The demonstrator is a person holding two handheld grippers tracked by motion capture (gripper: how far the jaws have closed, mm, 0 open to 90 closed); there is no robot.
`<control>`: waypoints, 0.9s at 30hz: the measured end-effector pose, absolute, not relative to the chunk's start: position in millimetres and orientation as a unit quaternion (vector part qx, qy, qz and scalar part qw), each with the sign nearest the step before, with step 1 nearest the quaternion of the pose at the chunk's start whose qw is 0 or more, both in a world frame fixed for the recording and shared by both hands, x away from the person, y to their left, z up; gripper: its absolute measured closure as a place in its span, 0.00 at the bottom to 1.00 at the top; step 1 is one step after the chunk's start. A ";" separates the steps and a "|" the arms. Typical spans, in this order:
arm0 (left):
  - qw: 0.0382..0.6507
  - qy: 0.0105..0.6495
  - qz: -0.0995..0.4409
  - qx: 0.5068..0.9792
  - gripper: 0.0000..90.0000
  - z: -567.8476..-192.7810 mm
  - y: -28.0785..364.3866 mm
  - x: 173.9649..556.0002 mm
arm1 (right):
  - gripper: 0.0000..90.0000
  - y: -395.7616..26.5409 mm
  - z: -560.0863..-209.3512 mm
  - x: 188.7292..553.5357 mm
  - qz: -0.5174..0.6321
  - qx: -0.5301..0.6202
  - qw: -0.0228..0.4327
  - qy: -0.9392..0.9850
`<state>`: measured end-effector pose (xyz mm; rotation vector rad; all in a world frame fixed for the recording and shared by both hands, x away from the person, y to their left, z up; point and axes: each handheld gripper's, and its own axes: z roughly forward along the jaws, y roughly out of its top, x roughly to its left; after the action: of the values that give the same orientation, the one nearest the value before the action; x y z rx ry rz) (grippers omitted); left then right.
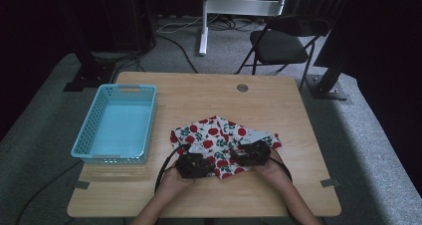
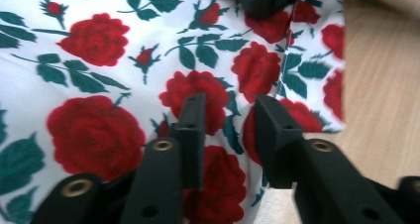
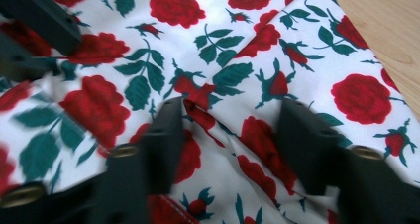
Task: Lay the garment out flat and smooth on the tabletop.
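A white cloth printed with red roses and green leaves lies crumpled on the wooden table, right of centre. My left gripper rests on the cloth's near left part. In the left gripper view its jaws point down onto the fabric near a hemmed edge, with a narrow gap between them. My right gripper sits on the cloth's near right part. Its jaws stand wider apart, straddling a raised fold of the cloth. I see no pad pressing the fabric.
A light blue plastic basket with nothing in it stands at the table's left. A dark folding chair and a white stand are beyond the far edge. Bare wood runs along the near edge and the right side.
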<state>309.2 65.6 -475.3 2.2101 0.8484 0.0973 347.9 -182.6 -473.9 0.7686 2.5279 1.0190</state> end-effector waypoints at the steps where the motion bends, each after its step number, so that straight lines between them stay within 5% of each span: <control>1: 0.374 0.331 0.040 0.866 0.79 -475.1 66.0 309.9 | 0.56 -183.1 -473.2 348.4 0.356 0.271 0.155 0.881; 5: 0.372 0.320 0.036 0.870 0.93 -475.7 64.8 310.0 | 0.72 -183.5 -471.0 349.7 0.353 0.277 0.162 0.879; 10: 0.372 0.315 0.031 0.873 0.97 -475.9 65.7 310.5 | 0.94 -183.0 -467.5 351.0 0.333 0.277 0.185 0.882; 27: 0.359 0.282 0.026 0.889 0.97 -473.7 71.8 297.4 | 0.95 -221.5 -450.8 374.8 0.313 0.380 0.228 0.840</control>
<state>297.4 71.8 -473.7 2.2932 0.7261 0.0673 374.8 -221.5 -450.8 1.0470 2.3130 0.8631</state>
